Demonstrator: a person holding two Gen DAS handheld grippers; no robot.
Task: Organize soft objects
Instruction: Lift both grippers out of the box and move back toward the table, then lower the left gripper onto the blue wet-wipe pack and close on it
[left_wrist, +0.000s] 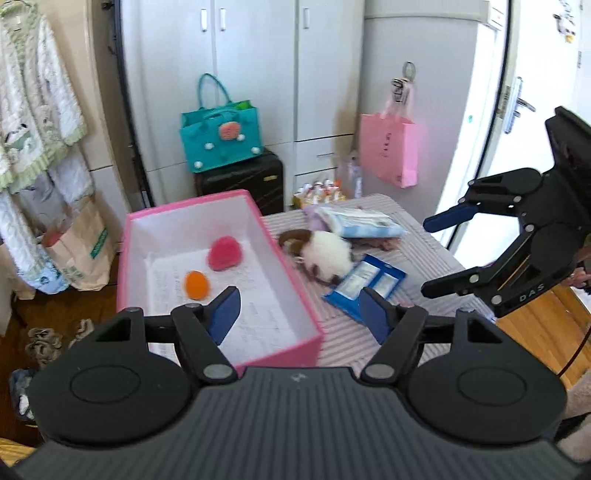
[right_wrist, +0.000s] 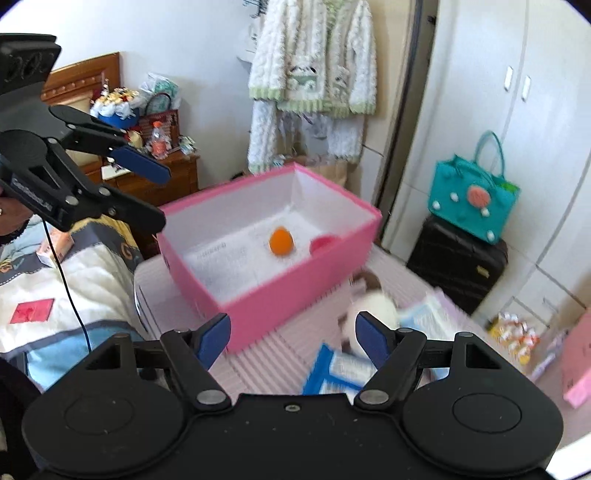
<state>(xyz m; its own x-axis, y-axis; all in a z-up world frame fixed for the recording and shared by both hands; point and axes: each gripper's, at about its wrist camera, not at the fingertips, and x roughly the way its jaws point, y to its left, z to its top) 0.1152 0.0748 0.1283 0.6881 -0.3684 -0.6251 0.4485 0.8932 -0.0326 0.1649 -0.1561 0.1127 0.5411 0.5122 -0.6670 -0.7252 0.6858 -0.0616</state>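
Note:
A pink box (left_wrist: 280, 254) (right_wrist: 295, 291) with a white inside stands on a striped table. In it lie a pink fluffy ball (left_wrist: 224, 253) (right_wrist: 322, 244) and an orange one (left_wrist: 197, 284) (right_wrist: 281, 240). A white and brown plush toy (left_wrist: 325, 258) (right_wrist: 371, 306) lies on the table right of the box, among blue packets (left_wrist: 365, 284) (right_wrist: 340, 369). My left gripper (left_wrist: 297, 314) (right_wrist: 162, 197) is open and empty above the box's near end. My right gripper (right_wrist: 293, 334) (left_wrist: 432, 254) is open and empty, above the table near the plush toy.
The striped table (left_wrist: 343, 339) holds a white and blue pack (left_wrist: 364, 221). A teal bag (left_wrist: 219, 138) sits on a black suitcase (left_wrist: 240, 181). A pink bag (left_wrist: 389, 147) hangs on the cupboard. A bed (right_wrist: 55, 280) lies left of the table.

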